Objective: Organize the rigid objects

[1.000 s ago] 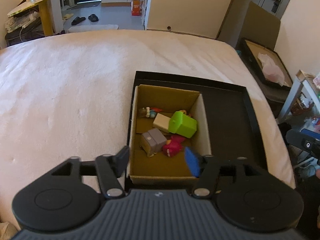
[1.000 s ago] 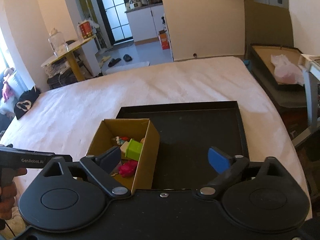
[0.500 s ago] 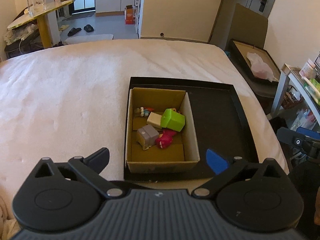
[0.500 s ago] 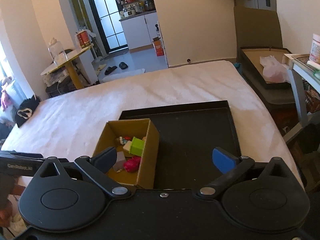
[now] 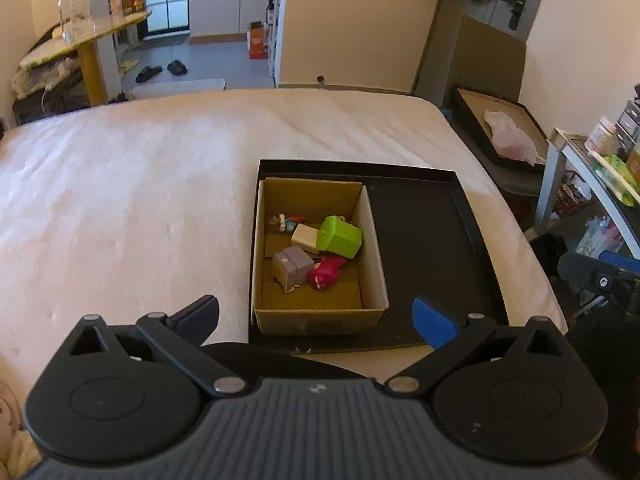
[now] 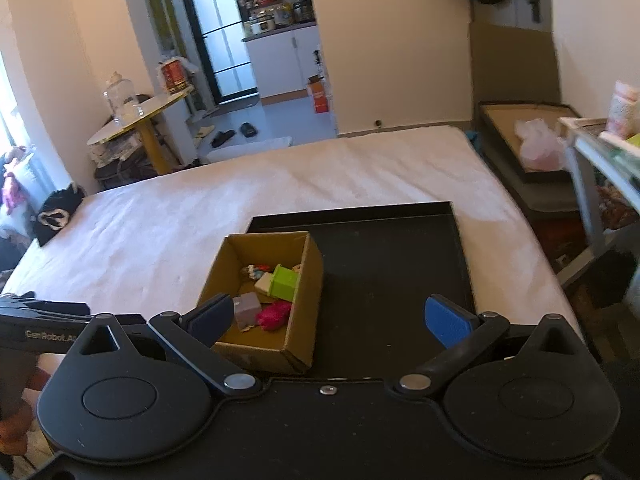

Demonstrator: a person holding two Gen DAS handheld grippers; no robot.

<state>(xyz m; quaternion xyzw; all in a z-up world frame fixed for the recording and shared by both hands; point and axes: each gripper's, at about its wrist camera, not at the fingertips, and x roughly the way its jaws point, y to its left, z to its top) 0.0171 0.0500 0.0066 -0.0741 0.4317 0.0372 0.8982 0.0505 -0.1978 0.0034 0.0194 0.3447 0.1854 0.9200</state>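
cardboard box (image 5: 320, 318) of toys (image 5: 338, 237)

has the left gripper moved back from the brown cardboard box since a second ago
Yes. The left gripper has pulled back and up from the brown cardboard box: its fingertips overlapped the box's near wall before, and now sit wide open in front of it.

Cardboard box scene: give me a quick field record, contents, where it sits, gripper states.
box: cardboard box, open top, in the left part of the black tray
tray: on the bed
contents: green block, grey block, pink toy, cream block, small figures at the back
left gripper: open, holds nothing
right gripper: open, holds nothing
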